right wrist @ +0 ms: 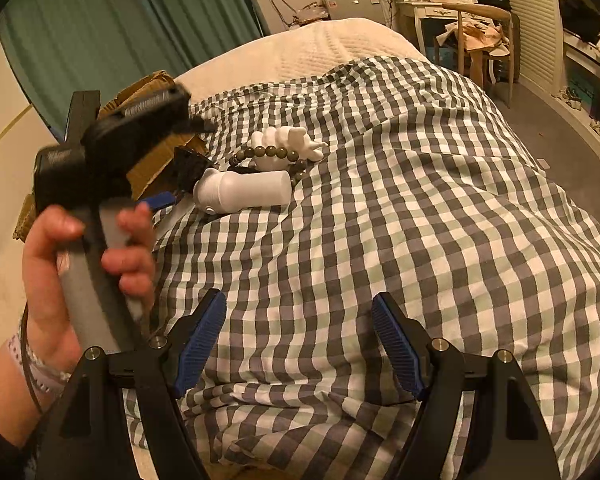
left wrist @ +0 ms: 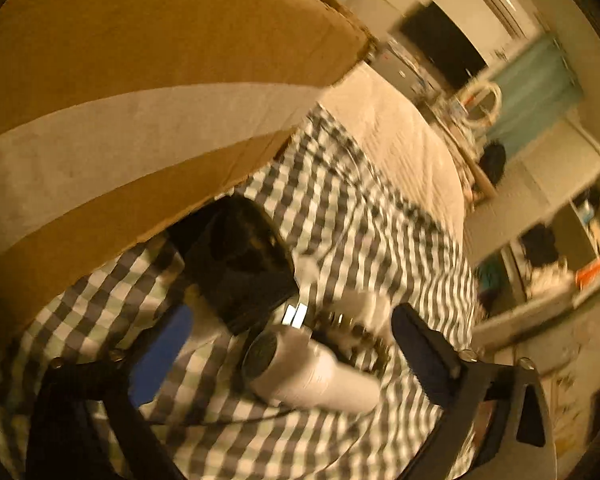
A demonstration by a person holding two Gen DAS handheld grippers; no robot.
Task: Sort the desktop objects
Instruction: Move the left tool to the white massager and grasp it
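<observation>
Beside bottle (left wrist: pixel 316 376), left gripper (left wrist: pixel 284 344) (open)

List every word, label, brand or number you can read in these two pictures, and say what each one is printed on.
None can be read.
Left gripper body: pale lettering, blurred by motion.
Small fridge at the back: stickers too small to read.
Cardboard box: plain tape, no print showing.
White bottle: no print showing.

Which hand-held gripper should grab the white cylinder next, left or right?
Left. The left hand-held gripper is open, straddling the white cylinder. The right hand-held gripper is open over bare checkered blanket, farther from it.
</observation>
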